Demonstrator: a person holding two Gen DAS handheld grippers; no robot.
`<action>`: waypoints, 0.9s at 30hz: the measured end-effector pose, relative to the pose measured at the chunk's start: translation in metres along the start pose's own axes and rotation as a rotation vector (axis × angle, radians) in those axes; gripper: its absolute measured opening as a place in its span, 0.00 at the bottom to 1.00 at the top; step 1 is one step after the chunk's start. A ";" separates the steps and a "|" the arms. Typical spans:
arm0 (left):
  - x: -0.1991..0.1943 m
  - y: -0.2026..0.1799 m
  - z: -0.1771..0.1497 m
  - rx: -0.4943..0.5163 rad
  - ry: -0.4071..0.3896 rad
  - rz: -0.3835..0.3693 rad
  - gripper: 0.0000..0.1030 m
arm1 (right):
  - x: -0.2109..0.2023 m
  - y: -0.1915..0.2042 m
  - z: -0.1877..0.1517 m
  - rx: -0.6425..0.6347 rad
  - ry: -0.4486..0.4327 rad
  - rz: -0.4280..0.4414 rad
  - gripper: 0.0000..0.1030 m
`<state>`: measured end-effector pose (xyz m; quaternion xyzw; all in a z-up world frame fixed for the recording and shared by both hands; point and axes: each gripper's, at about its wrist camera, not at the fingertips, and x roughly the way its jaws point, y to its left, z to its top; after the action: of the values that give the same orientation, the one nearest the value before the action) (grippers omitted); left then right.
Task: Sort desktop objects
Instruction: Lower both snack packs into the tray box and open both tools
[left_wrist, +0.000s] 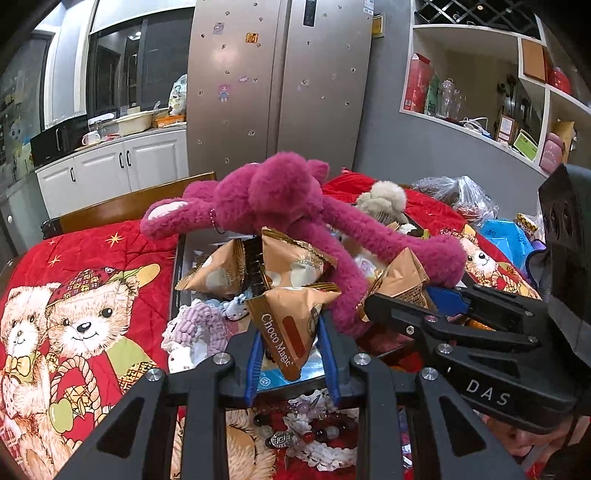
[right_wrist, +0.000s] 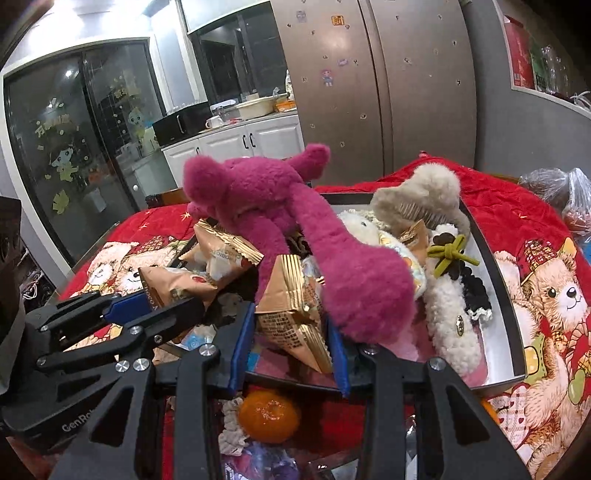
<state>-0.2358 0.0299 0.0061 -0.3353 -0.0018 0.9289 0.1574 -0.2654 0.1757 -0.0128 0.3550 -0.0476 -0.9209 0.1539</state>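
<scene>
Gold-brown foil marked the two snack packets in play: the left gripper (left_wrist: 291, 350) had its blue-padded jaws closed on a triangular "Choco Magic" packet (left_wrist: 291, 325), and the right gripper (right_wrist: 291, 350) had its jaws closed on a second foil packet (right_wrist: 295, 314), each held at the near edge of the dark-rimmed sorting box (right_wrist: 506, 295). The box stood on the desk over a red teddy-bear quilt (left_wrist: 92, 295) and was already heaped: a magenta plush toy (right_wrist: 288, 221) sprawled across the top with one long limb lying against the right-hand packet, and further foil packets (left_wrist: 218, 269), a grey furry hair claw (right_wrist: 417, 195) and a white-and-black fleecy toy (right_wrist: 450, 314) lay beneath and beside it. Judged from this arrangement, the step in hand was placing both packets among their like at the left of the box. It would be done well by carrying each packet clear of the plush limb before release, lowering it until it rested on the heap, and parting the jaws fully so the crinkled foil did not cling to the pads. The grippers stood near each other, so staggered releases seemed prudent. A mandarin orange (right_wrist: 267, 421) and a bead bracelet (left_wrist: 306, 432) lay on the desk outside the box, unsorted.
</scene>
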 end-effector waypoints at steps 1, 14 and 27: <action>0.000 0.001 0.000 -0.004 0.003 -0.002 0.27 | 0.000 0.000 0.000 0.000 0.000 0.001 0.37; 0.001 0.004 -0.001 -0.011 0.010 0.022 0.28 | 0.002 0.003 -0.001 -0.016 0.001 -0.005 0.37; 0.010 0.018 0.000 -0.099 0.066 -0.005 0.64 | -0.002 -0.013 0.005 0.086 0.003 0.099 0.44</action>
<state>-0.2482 0.0157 -0.0019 -0.3729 -0.0433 0.9158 0.1427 -0.2710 0.1885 -0.0104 0.3597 -0.1046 -0.9087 0.1840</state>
